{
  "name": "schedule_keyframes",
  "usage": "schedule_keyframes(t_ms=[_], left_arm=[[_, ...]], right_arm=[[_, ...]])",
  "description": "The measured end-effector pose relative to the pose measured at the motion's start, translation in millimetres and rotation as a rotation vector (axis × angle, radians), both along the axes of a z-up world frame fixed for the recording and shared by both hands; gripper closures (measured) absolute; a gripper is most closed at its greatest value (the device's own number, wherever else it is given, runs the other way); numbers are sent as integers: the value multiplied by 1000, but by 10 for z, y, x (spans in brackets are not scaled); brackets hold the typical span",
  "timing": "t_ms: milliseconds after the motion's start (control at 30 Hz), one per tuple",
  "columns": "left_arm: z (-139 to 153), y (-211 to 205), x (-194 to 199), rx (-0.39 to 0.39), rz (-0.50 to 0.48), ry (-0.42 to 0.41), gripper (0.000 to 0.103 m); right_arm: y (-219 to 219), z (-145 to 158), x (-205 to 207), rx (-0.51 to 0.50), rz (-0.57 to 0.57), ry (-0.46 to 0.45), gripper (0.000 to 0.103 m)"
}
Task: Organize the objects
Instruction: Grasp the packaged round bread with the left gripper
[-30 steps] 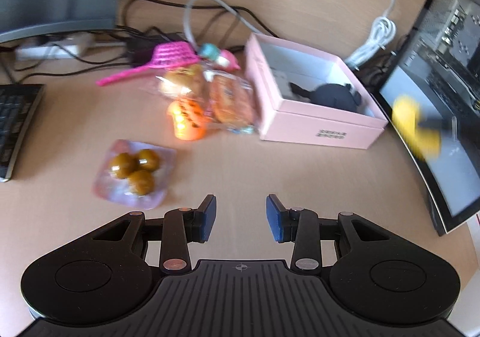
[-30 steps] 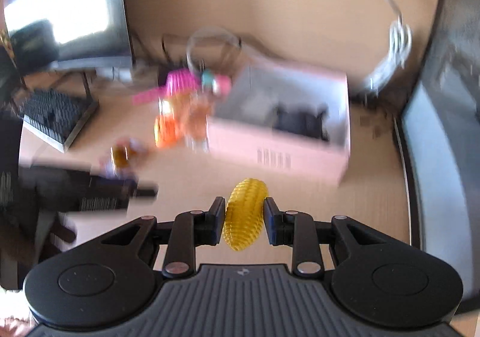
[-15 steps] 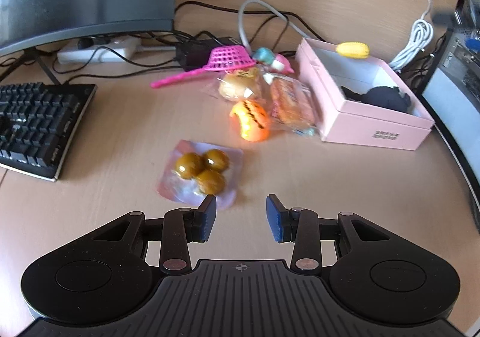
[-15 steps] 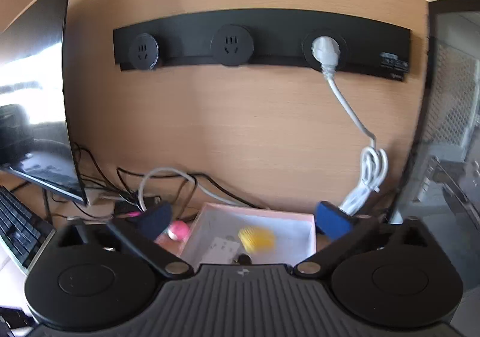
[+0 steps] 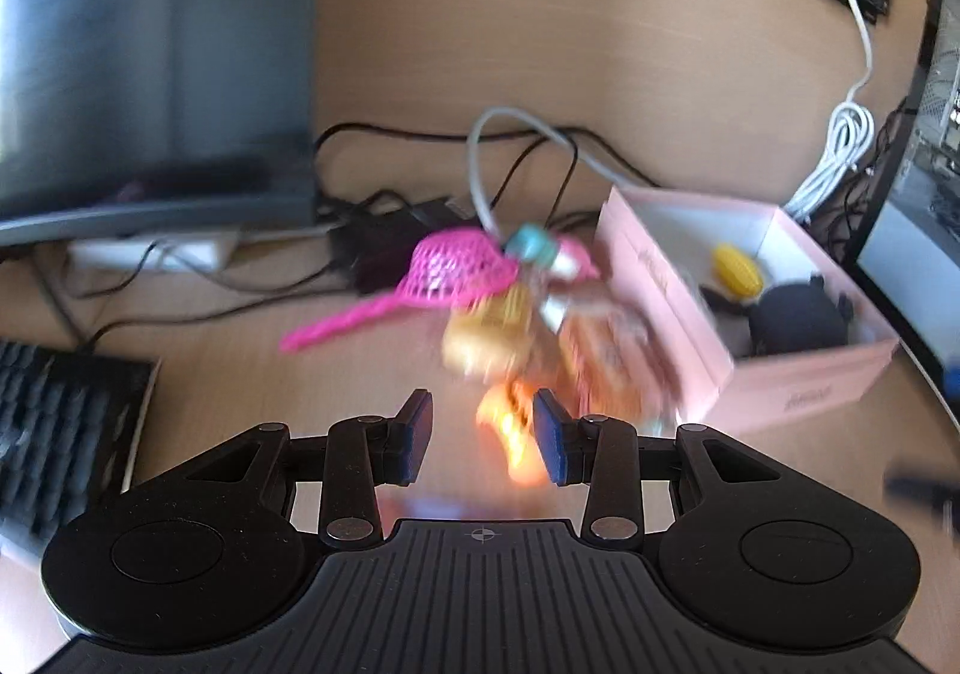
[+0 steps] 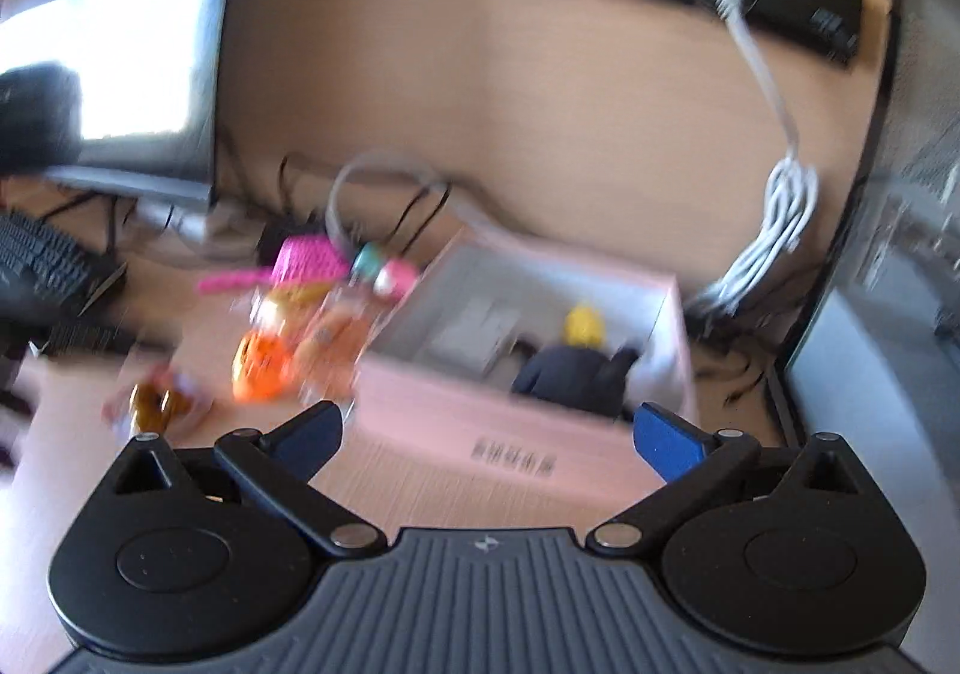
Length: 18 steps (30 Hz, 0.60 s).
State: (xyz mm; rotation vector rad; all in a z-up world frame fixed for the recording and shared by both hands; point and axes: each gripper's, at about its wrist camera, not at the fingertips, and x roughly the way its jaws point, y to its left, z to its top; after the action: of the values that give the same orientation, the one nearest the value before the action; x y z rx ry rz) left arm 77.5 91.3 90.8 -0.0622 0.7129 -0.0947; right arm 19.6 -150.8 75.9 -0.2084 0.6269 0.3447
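Moved: yellow ribbed plastic corn toy [image 5: 737, 270] left right tool [image 6: 486, 437], now inside pink cardboard box [image 5: 804, 392].
Right tool: jaws wide, empty.
Left tool [image 5: 482, 437]: narrow, empty, nearing orange toy [image 5: 513, 428] on counter [image 5: 300, 374].
Next: grasp it, box it.

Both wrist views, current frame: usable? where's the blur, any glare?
Left wrist view: motion blur smears the toy pile, the orange toy near the left tongs worst; pink box and yellow corn toy stay readable. Right wrist view: blurred all over, box label streaked; the monitor is blown out by glare. Both: fisheye bends the back wall; the tongs' bodies stay sharp.
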Motion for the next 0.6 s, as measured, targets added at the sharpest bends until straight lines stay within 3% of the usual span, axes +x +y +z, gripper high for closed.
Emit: schedule_keyframes(t_ms=[100,233,333,400,467,533,600], left_arm=[[-71,86,315,-70,76,37,62],[-218,106,754,-133,91,96,62],[-307,32,1007,-101,60,120,55],[-308,11,1139,-110,27,150,46],[-353,-50,1228,-67,1,170,36],[-370,-103,1252,-23,-13,156,35],[-370,-93,1287,-28,2,168,36]], right_arm=[[6,-82,-50,-3,2,51,0],[7,-165,-79,-36,1,88,0],[-10,-220,-71,-58,-26,115,0],[-34,-239,-68,-56,-44,132,0],[-57,-263,-84,-49,-50,147,0],[-68,-298,-95,-41,-54,172,0],[-61,-345,-117,-43,-55,193,0]])
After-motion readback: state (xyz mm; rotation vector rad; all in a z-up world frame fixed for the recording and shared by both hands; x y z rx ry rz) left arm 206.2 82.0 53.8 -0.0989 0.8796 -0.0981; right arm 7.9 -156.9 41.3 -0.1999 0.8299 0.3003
